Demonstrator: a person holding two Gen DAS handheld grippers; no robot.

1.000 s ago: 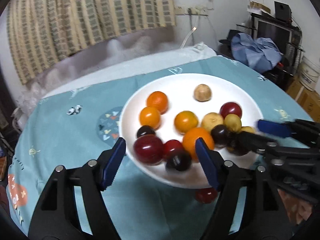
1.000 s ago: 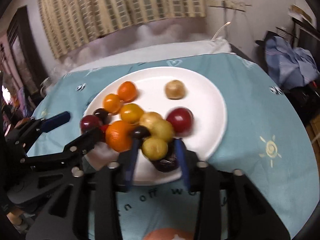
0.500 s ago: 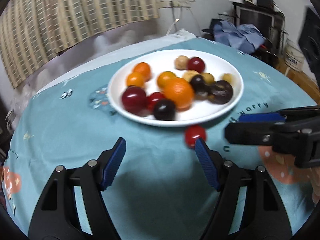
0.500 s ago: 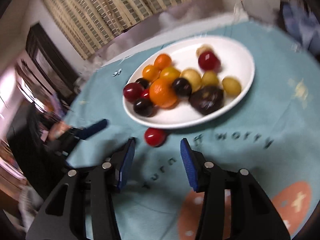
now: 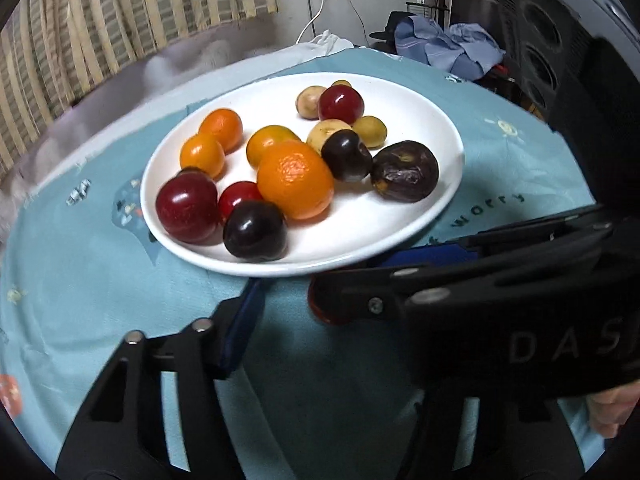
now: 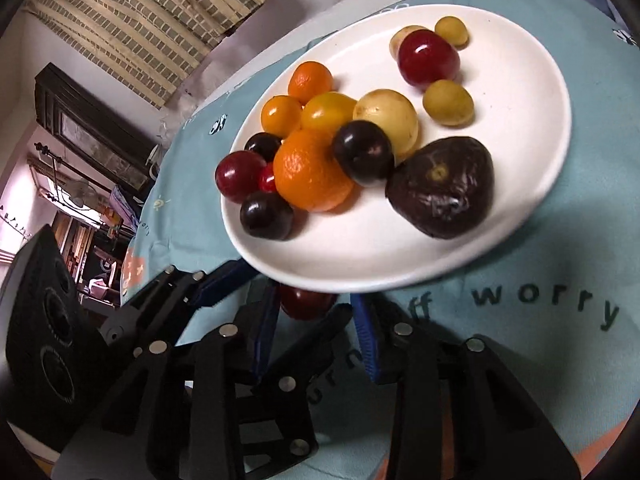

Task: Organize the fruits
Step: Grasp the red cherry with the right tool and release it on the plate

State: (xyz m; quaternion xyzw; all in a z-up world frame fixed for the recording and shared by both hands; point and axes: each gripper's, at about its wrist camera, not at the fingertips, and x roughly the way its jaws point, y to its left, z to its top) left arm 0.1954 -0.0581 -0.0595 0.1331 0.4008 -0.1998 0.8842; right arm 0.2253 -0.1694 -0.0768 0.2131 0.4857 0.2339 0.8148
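A white plate (image 5: 400,112) (image 6: 520,56) on the teal cloth holds several fruits: oranges, red and dark plums, yellow fruits and a wrinkled purple fruit (image 5: 404,176) (image 6: 442,186). A red fruit (image 6: 306,300) (image 5: 320,312) lies on the cloth just in front of the plate's near rim. My right gripper (image 6: 316,332) is open with its blue pads on either side of this fruit. My left gripper (image 5: 320,320) is close beside it; only its left finger (image 5: 240,328) shows, the right one is hidden behind the right gripper's body.
The round table is covered by a teal cloth (image 5: 80,280) printed with "worry" (image 6: 544,304). A striped curtain (image 5: 120,12) hangs behind. Blue clothes (image 5: 452,48) and dark equipment stand at the back right.
Both grippers have moved forward and down to the red fruit on the cloth. The right gripper now straddles it and crosses in front of the left gripper.
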